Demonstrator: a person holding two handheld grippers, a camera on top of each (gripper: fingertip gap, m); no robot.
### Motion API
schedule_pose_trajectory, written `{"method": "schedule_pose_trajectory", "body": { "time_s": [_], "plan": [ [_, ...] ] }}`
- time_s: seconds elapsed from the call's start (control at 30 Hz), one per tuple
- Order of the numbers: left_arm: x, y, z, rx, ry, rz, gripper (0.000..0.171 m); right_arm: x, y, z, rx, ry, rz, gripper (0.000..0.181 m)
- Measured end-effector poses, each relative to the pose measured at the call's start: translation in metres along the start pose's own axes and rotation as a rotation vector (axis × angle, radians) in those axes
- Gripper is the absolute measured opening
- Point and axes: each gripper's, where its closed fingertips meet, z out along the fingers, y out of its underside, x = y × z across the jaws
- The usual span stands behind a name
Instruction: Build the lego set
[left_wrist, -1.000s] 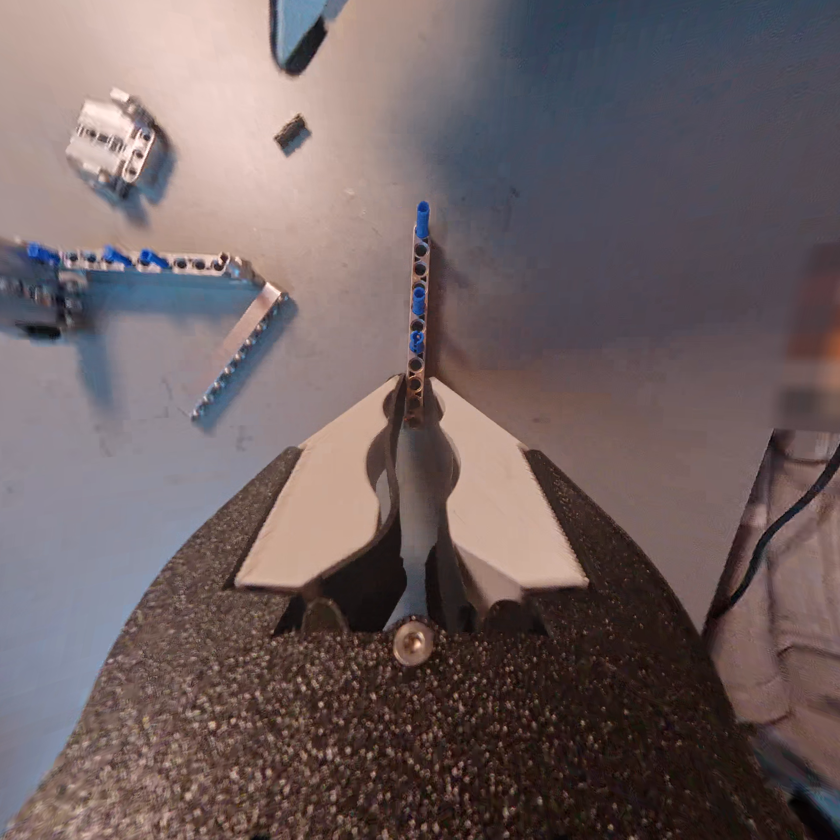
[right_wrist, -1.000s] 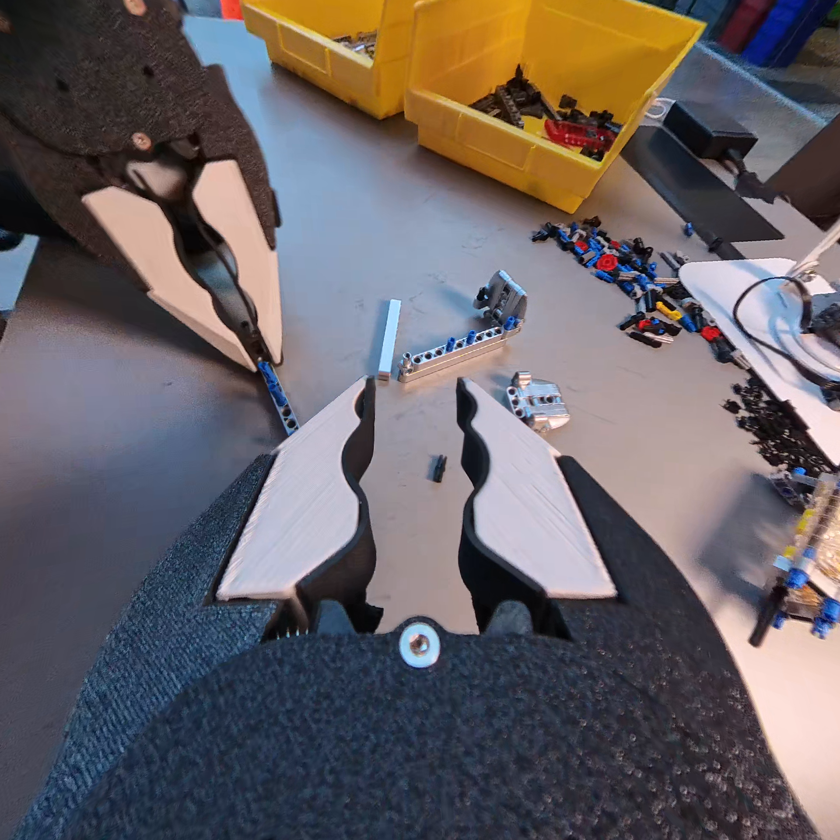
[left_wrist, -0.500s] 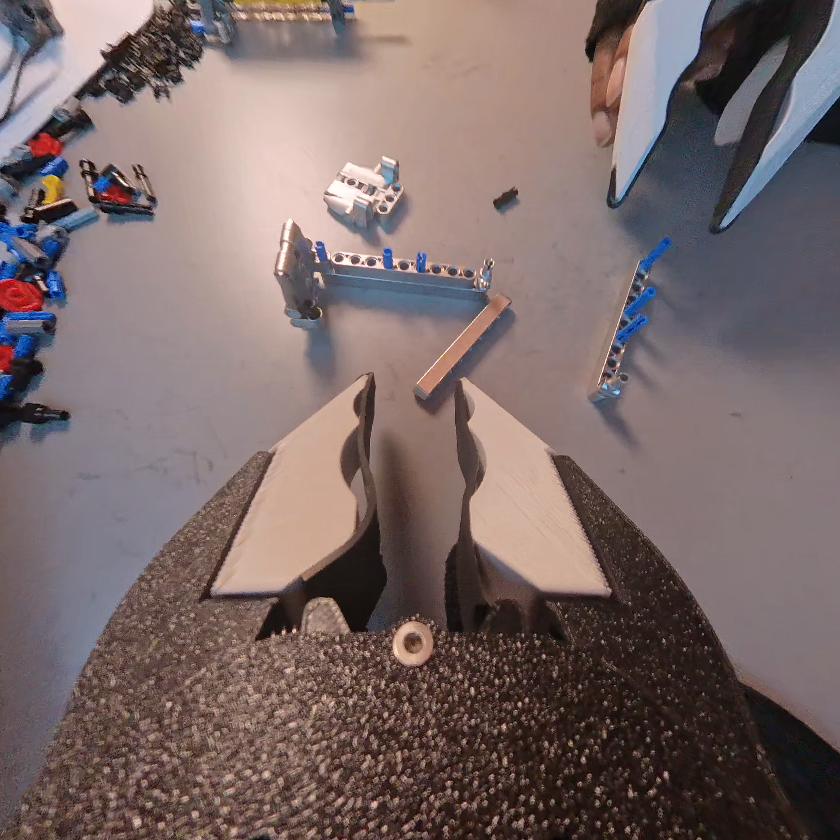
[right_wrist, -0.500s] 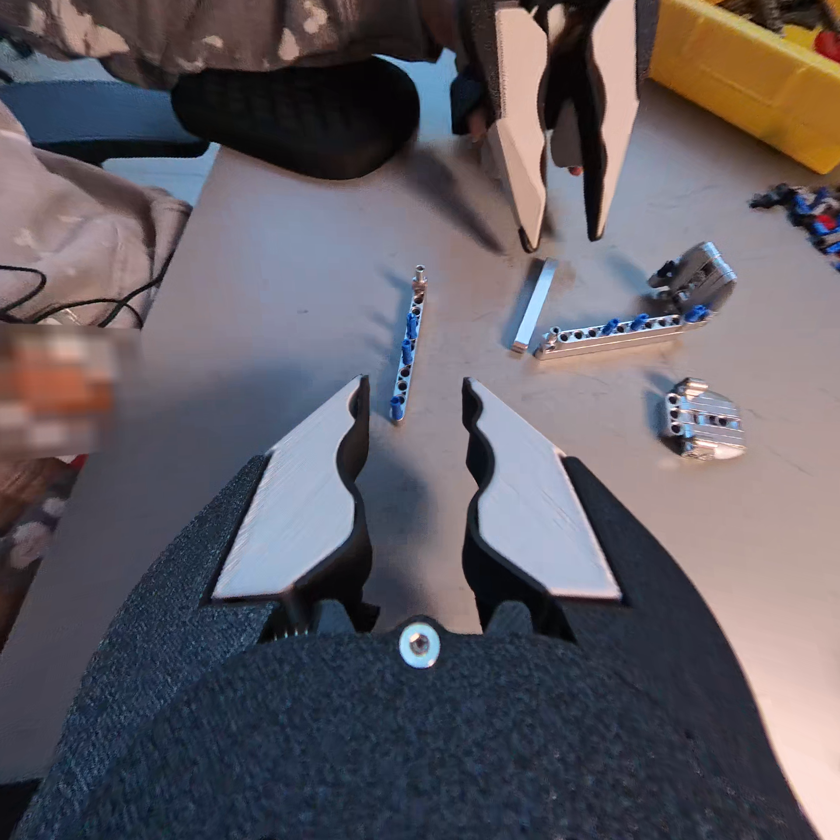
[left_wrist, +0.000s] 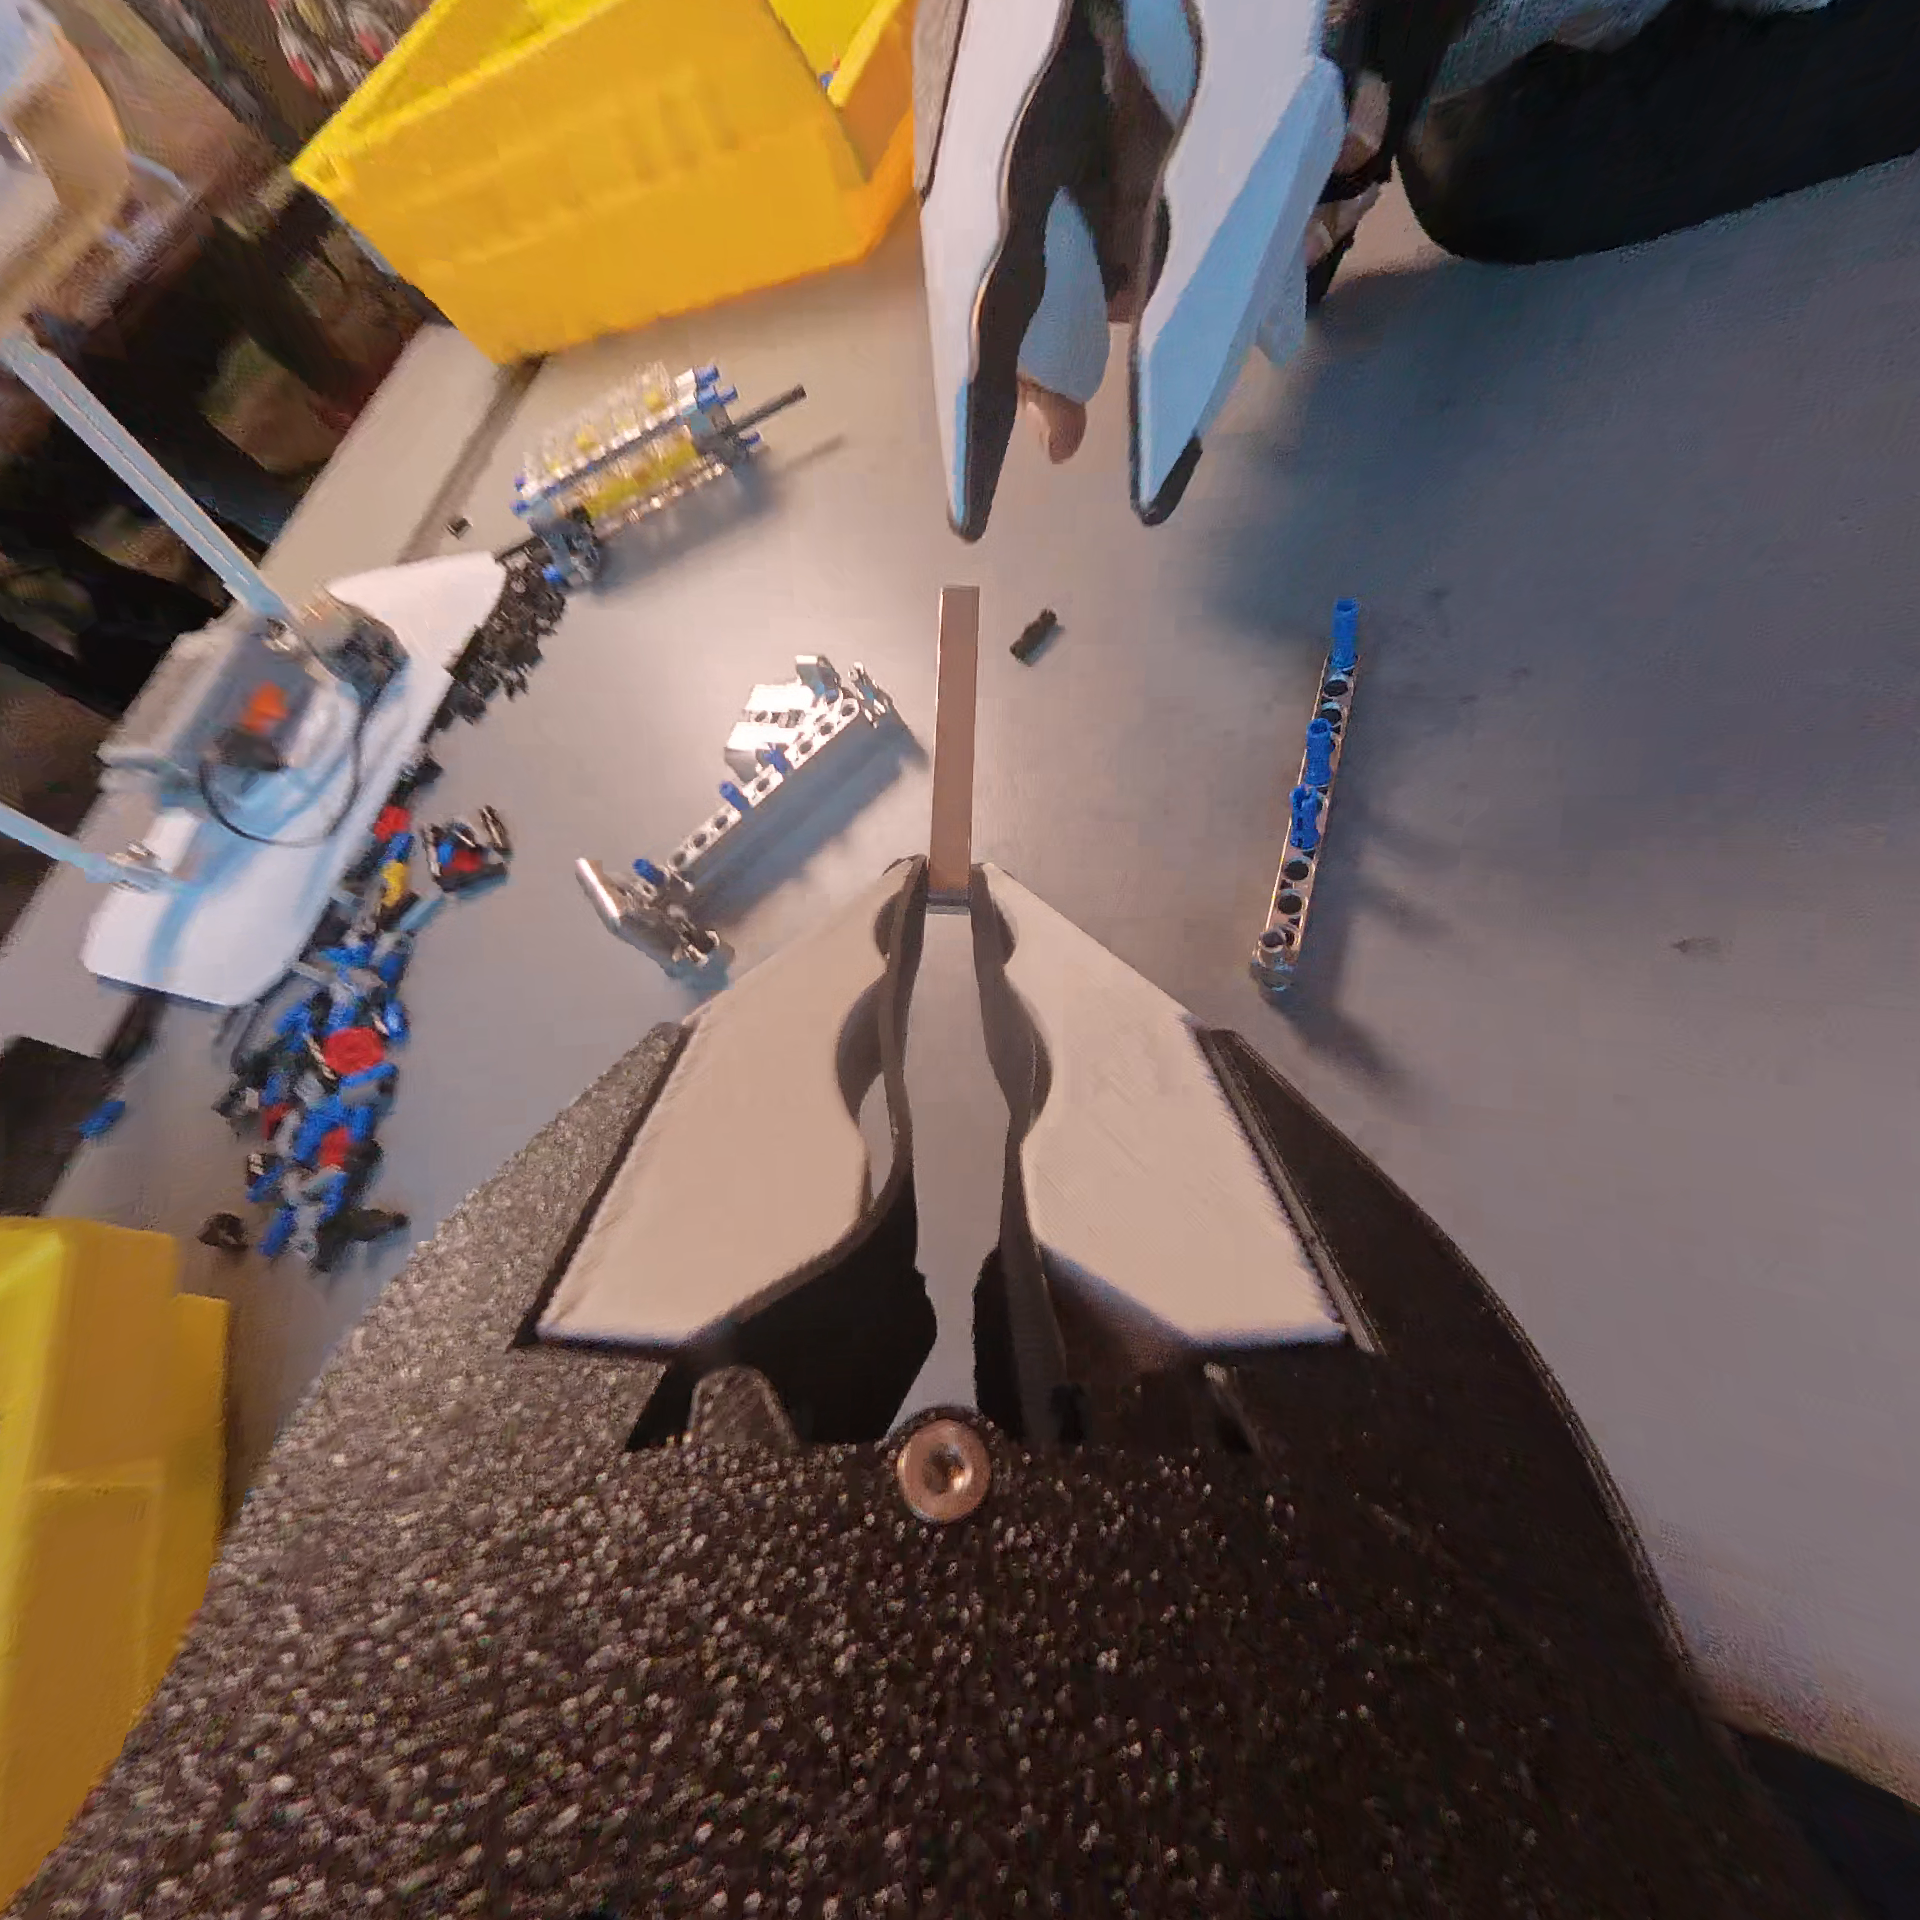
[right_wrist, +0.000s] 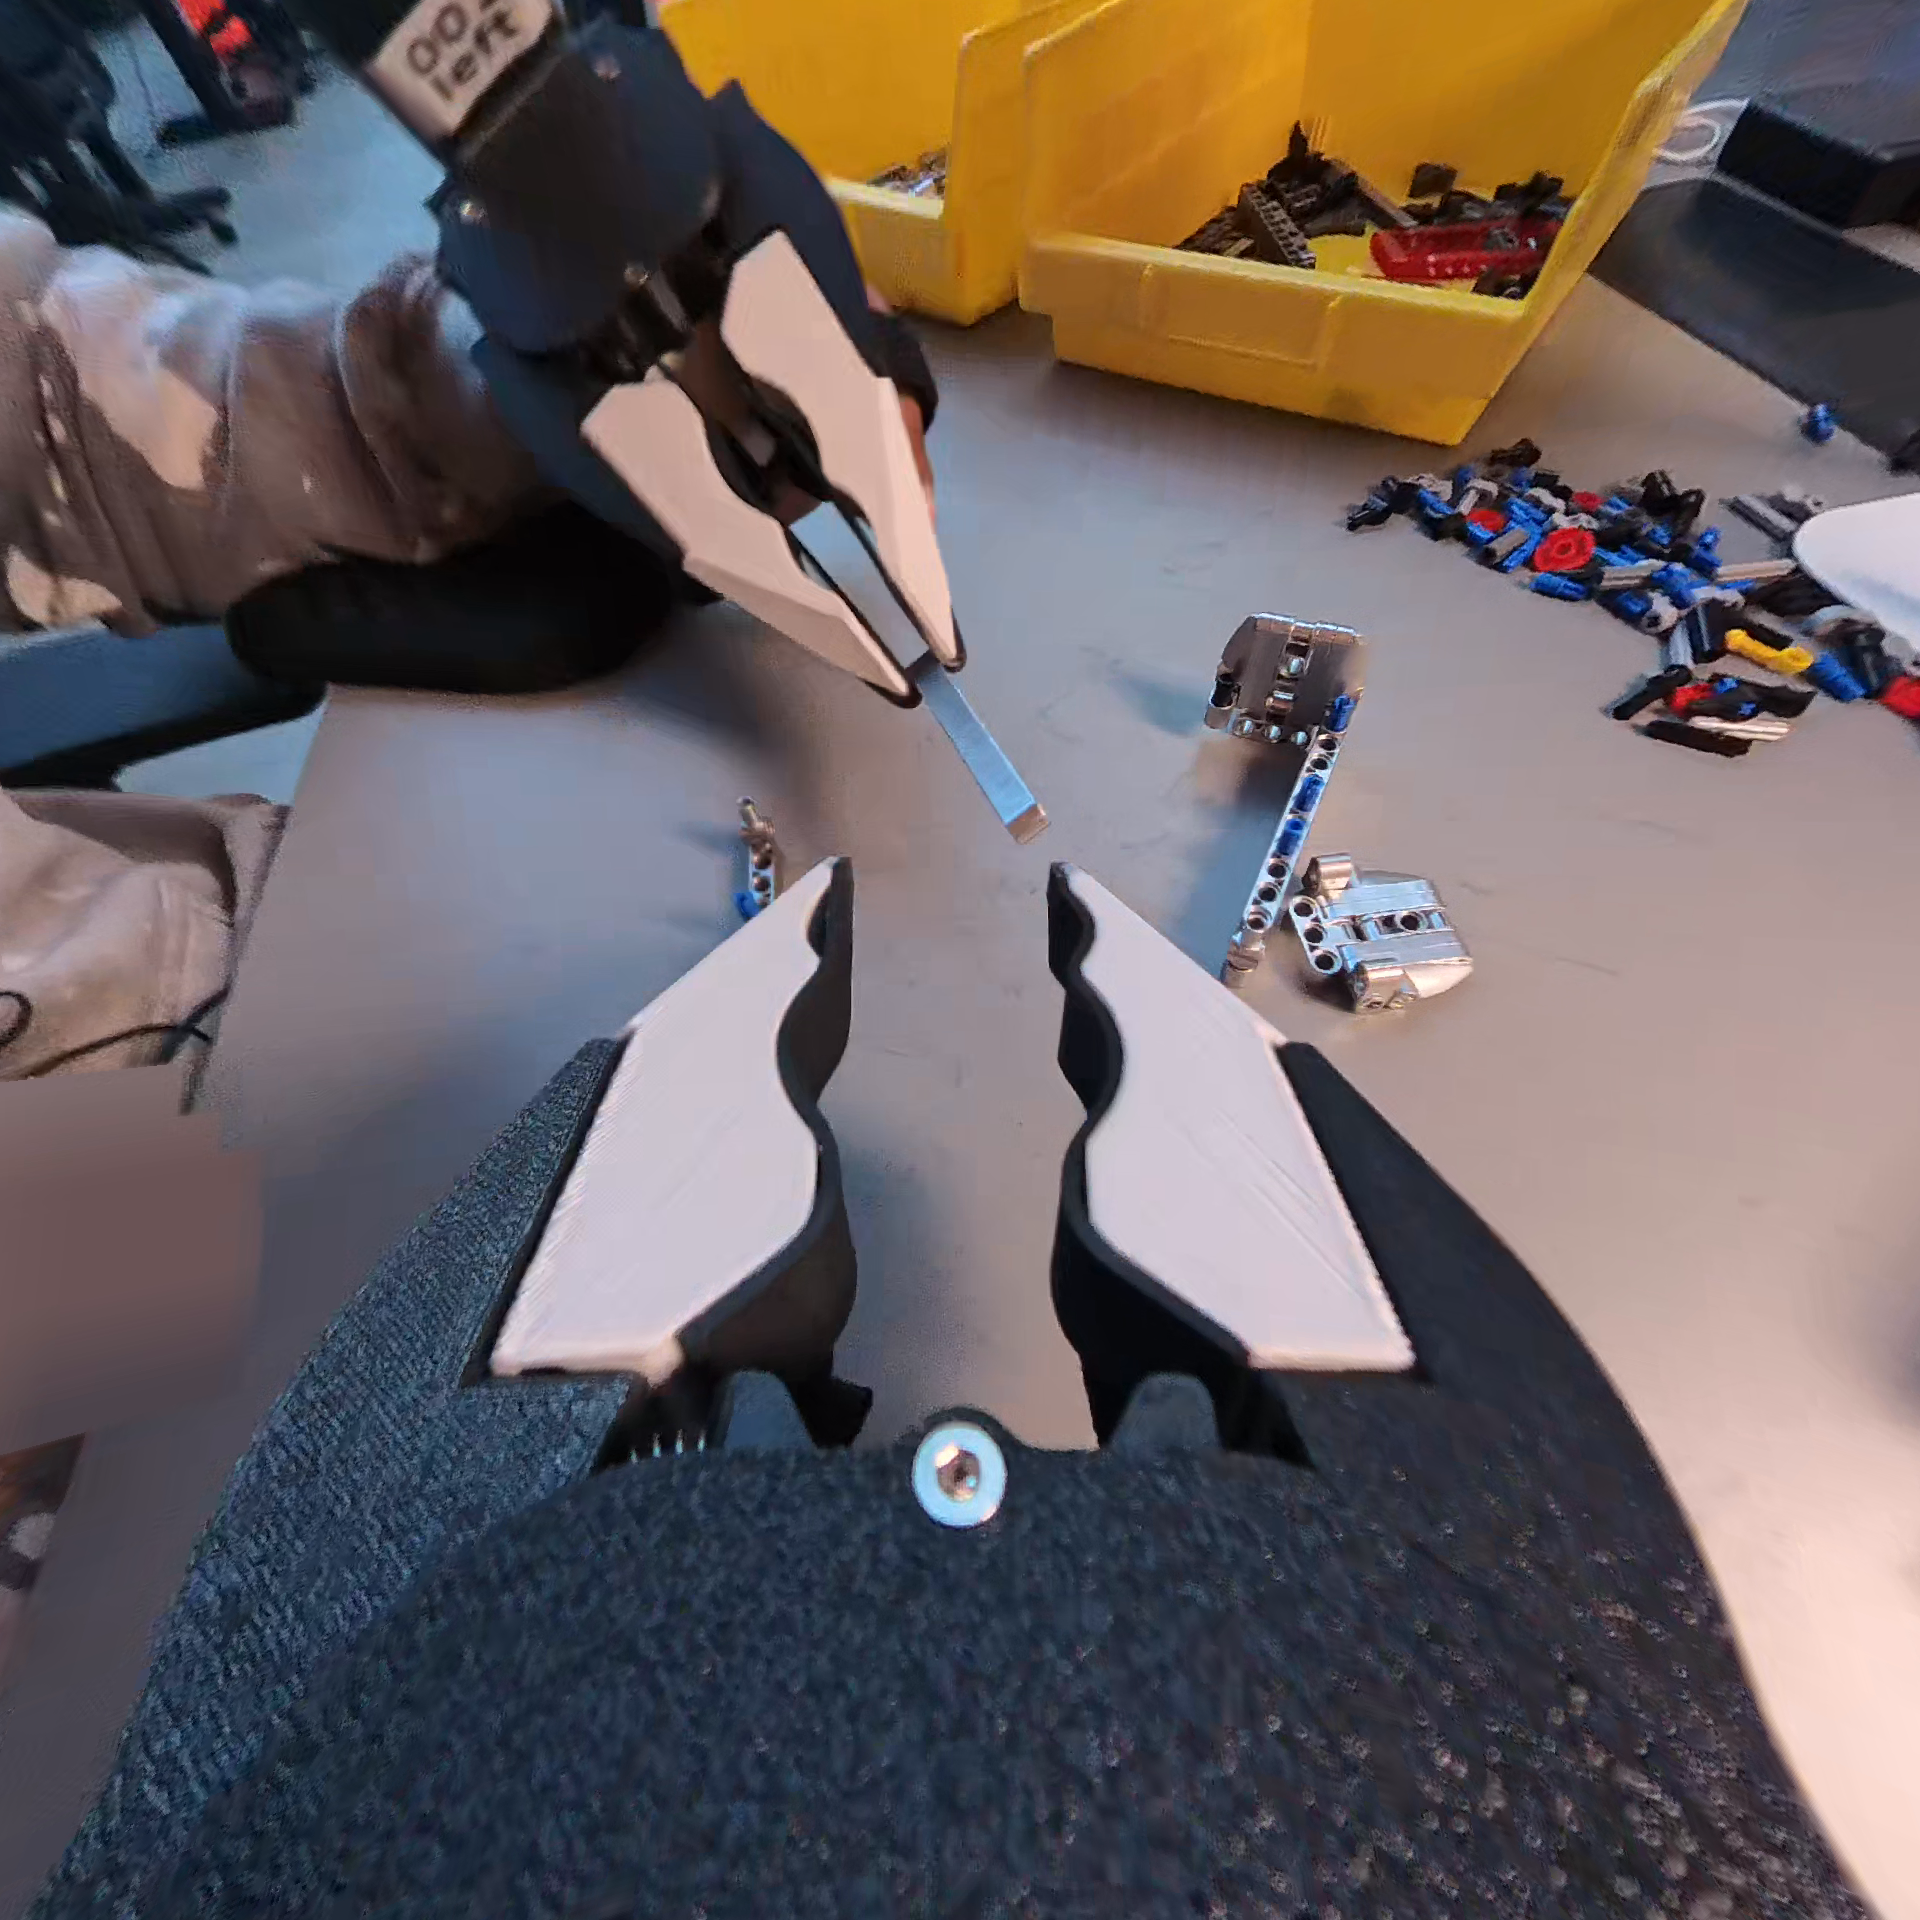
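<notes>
Left gripper (left_wrist: 948, 883): jaws clenched on near end of plain grey beam (left_wrist: 956, 727), beam lifted off bench (left_wrist: 1558, 727), jutting straight ahead at frame centre. Judgement: grip is at very tip, so keep squeeze firm, beam level, no twisting.

Right gripper (right_wrist: 948, 883): jaws spread, holding nothing, tips just short of beam's free end.

Left view alone shows whole pinned beam (left_wrist: 1311, 790), centre right, and small black pin (left_wrist: 1034, 636). Right view alone shows yellow bin (right_wrist: 1351, 249) contents, upper right.
</notes>
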Motion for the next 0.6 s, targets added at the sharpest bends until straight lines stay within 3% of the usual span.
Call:
{"method": "schedule_pose_trajectory", "body": {
  "time_s": [0.17, 0.4, 0.5, 0.6],
  "plan": [
    [0.009, -0.016, 0.009, -0.012, -0.103, 0.228, 0.006, 0.001, -0.004, 0.004, 0.032, -0.041, 0.198, 0.03],
    [0.01, -0.024, 0.009, 0.005, -0.161, 0.322, 0.006, -0.004, 0.002, 0.006, -0.007, -0.054, 0.173, 0.012],
    [0.008, -0.024, 0.008, 0.012, -0.17, 0.297, 0.006, -0.009, -0.001, 0.005, 0.009, -0.075, 0.149, 0.006],
    [0.01, -0.026, 0.003, 0.092, -0.06, 0.085, 0.007, -0.008, -0.004, 0.003, 0.019, -0.061, 0.078, 0.006]
  ]
}}
